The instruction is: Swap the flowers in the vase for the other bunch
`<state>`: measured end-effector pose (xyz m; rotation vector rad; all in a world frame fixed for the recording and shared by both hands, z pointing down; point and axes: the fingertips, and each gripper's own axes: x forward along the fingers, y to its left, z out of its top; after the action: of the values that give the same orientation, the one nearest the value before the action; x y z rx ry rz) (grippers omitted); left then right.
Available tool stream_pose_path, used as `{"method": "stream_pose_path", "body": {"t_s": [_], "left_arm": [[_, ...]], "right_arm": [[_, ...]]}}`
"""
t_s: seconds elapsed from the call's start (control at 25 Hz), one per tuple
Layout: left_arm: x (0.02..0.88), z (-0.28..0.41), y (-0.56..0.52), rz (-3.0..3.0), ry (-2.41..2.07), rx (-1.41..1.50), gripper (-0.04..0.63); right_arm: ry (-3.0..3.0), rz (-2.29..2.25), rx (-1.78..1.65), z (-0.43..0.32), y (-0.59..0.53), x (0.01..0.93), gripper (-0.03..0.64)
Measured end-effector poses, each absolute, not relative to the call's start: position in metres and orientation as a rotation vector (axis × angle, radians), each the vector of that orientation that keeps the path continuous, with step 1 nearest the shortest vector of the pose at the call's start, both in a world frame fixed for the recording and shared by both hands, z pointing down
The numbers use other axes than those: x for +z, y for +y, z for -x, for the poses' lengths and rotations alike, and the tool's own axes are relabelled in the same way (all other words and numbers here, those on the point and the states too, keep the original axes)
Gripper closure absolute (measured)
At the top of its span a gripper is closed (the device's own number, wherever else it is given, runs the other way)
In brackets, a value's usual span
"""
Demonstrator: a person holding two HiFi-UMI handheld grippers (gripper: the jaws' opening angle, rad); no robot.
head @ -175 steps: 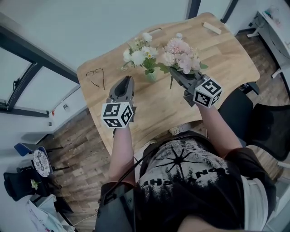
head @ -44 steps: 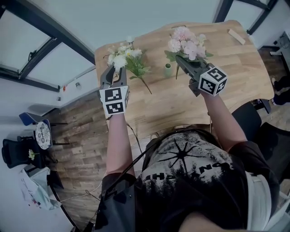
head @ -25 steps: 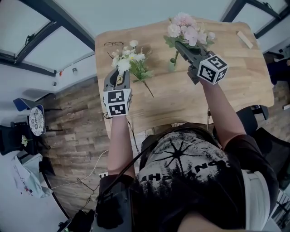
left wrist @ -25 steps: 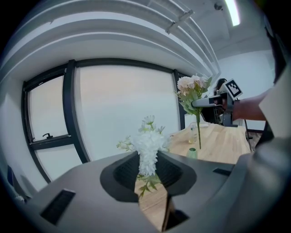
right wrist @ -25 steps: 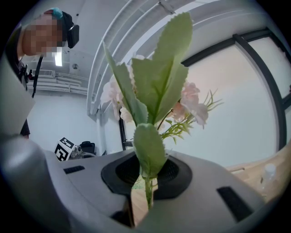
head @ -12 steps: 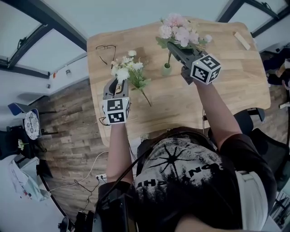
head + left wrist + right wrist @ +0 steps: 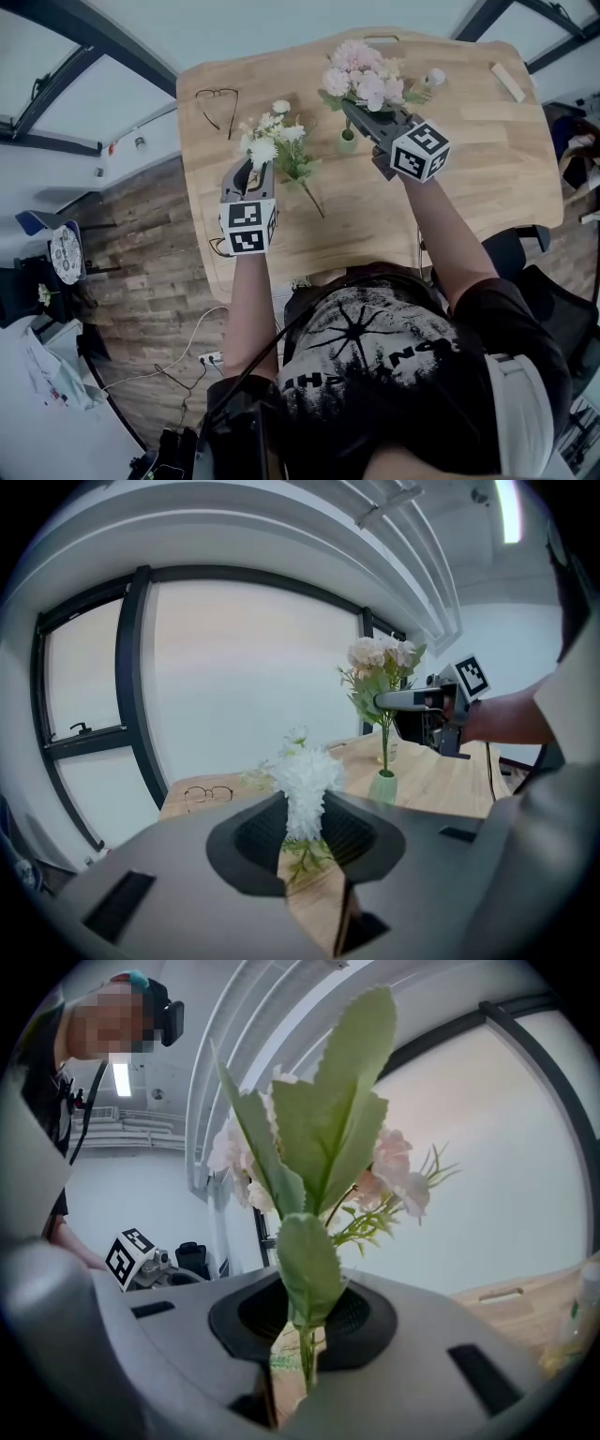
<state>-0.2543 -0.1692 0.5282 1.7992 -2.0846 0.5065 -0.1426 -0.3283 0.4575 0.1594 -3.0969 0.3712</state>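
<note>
My right gripper [image 7: 354, 111] is shut on the stem of the pink bunch [image 7: 361, 75] and holds it upright over the small green vase [image 7: 347, 142]. In the left gripper view the pink bunch's [image 7: 380, 658] stem runs down to the mouth of the vase [image 7: 382, 787]. Big green leaves [image 7: 319, 1147] fill the right gripper view above that gripper's [image 7: 300, 1349] jaws. My left gripper [image 7: 253, 167] is shut on the white bunch [image 7: 270, 141], low over the table's left part. The white bunch's [image 7: 305, 780] blooms poke up between the left gripper's [image 7: 305, 855] jaws, and its stem trails to the right.
The wooden table [image 7: 469, 159] carries a pair of glasses [image 7: 217, 98] at its far left corner and a small wooden block [image 7: 509, 82] at the far right. Beyond the table's left edge lie floor boards and cables. A window wall stands behind the table.
Both grippers have come down a little with their bunches. The pink bunch's stem has stayed over the vase, and the white bunch has sunk closer to the tabletop.
</note>
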Motion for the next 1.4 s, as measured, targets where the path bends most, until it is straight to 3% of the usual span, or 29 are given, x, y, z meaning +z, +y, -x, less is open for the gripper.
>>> {"method": "stream_pose_path", "body": {"t_s": [1.4], "left_arm": [[0.555,0.241,-0.175,-1.777,-1.971,0.419,0.485]], "right_arm": [[-2.966,-0.170,0.270,0.143,-0.311,0.537,0.541]]}}
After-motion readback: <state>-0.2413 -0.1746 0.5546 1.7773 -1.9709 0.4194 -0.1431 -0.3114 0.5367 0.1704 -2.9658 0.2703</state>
